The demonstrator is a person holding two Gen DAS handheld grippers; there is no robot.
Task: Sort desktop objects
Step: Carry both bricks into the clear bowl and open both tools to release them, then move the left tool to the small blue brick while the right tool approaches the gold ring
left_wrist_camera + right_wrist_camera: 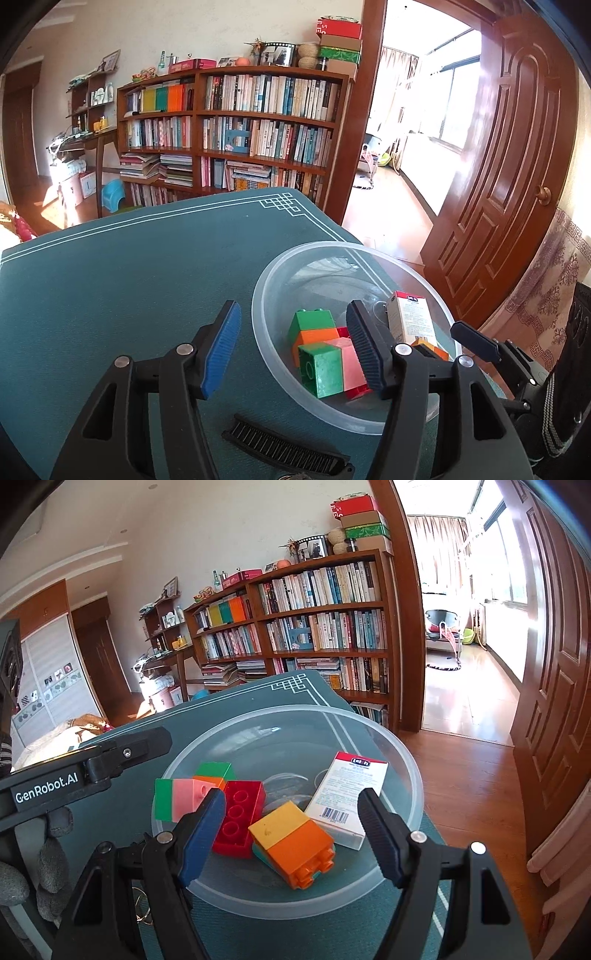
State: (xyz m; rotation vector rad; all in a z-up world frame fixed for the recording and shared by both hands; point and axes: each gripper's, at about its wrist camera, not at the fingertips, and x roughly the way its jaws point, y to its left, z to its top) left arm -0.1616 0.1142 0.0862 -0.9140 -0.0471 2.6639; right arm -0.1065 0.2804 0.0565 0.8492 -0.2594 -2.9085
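Down at the near right corner of your worktop (122,295), the clear plastic bowl (406,768) already holds what looks like the whole sort. Seen from the right wrist, the orange-and-yellow block (291,843) lies at the bowl's six o'clock, the red brick (240,818) just beside it toward nine, the pink-and-green block (177,799) at the nine o'clock rim with a green-and-orange block (214,771) behind it toward ten, and the white carton (347,797) leans at about three. Your right tool (291,834) hangs over the near rim with its jaws apart and nothing between the pads, the orange-and-yellow block lying loose beneath the gap. Your left tool (293,347) is also apart and empty, one finger over the bowl, the other over the bare green mat. From the left wrist the rest of the mat shows nothing loose except a black comb-like piece (284,446) at six o'clock, right under the tool; whether that counts as an item to sort I cannot tell. So I judge the sorting nearly or fully done; check the areas behind you that neither camera covers.
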